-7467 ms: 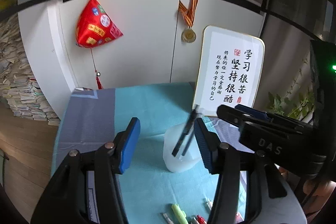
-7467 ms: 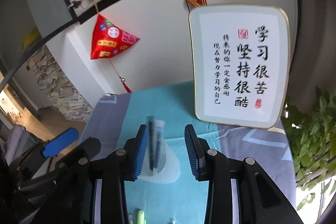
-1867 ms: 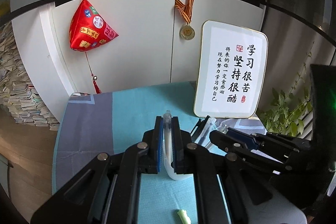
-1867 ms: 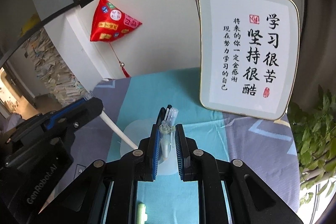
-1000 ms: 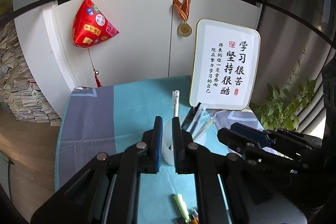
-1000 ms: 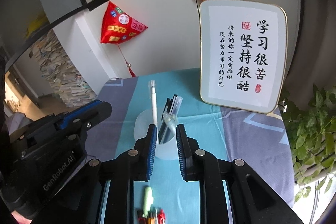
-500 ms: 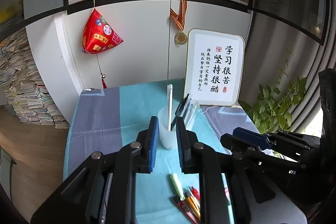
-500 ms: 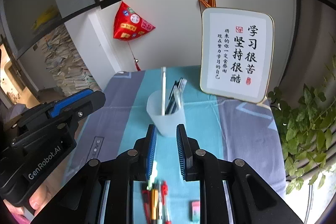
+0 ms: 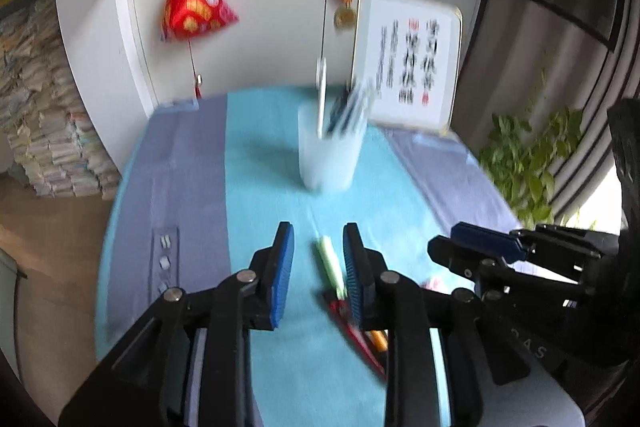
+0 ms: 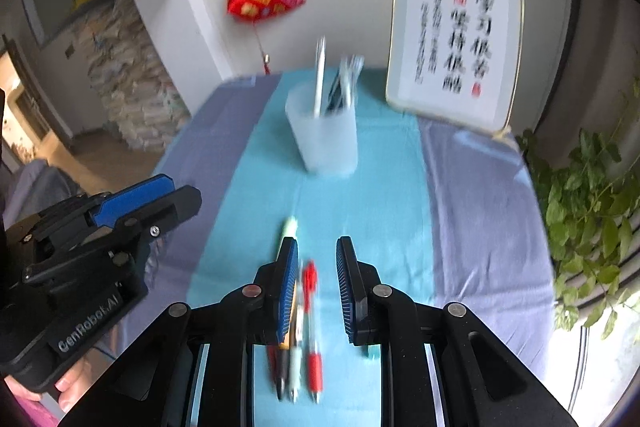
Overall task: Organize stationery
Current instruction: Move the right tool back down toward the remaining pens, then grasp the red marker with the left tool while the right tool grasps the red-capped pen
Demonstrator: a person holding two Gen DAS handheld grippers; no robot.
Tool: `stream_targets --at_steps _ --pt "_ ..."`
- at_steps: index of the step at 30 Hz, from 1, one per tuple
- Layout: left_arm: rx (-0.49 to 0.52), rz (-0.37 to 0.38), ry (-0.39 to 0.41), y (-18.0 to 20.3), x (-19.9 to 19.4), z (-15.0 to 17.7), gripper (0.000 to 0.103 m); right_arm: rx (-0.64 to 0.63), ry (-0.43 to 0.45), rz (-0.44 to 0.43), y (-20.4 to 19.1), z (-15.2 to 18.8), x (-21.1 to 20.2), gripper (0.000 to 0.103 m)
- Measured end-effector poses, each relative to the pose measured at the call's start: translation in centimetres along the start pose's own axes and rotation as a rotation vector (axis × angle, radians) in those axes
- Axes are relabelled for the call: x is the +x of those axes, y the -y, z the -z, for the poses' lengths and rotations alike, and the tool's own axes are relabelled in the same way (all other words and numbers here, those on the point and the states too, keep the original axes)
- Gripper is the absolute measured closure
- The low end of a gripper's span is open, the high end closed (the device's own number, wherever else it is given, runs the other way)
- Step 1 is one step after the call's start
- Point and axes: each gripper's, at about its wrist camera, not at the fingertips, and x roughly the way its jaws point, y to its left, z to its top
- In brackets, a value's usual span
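Note:
A frosted plastic pen cup [image 9: 329, 155] [image 10: 326, 137] stands upright mid-table with a white pen [image 10: 319, 79] and several dark pens in it. Loose pens lie in a row near the front edge: a green highlighter [image 9: 330, 263] [image 10: 287, 231], a red pen [image 10: 311, 315] and others partly hidden by fingers. My left gripper [image 9: 318, 267] is open and empty above the highlighter. My right gripper [image 10: 317, 285] is open and empty above the red pen. Both views are blurred.
A framed calligraphy board [image 9: 408, 67] [image 10: 454, 47] leans behind the cup. A clear ruler [image 9: 163, 263] lies on the cloth at the left. A small eraser [image 9: 434, 282] lies by the pens. A green plant [image 10: 592, 203] stands right of the table.
Both grippers have pulled back from the cup toward the front of the table and tilted down. Their jaws have opened wider. The loose pens now lie between the fingers.

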Motion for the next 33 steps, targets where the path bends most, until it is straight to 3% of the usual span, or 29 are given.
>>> stream_targets --at_steps 4,12,29,33 --pt "-0.020 0.004 -0.095 0.2 2.5 3.0 0.079 -0.007 -0.082 -0.012 0.2 2.4 2.1 0.084" --pt "-0.035 0.009 -0.212 0.5 5.9 5.9 0.079 -0.045 -0.190 -0.006 0.4 6.0 4.6 0.084" --pt "-0.039 -0.001 -0.244 1.0 7.8 5.9 0.079 -0.076 -0.200 -0.003 0.6 6.5 5.8 0.084" --pt "-0.056 0.013 -0.256 1.1 8.5 5.7 0.066 -0.088 -0.212 -0.021 0.3 6.8 6.2 0.083"
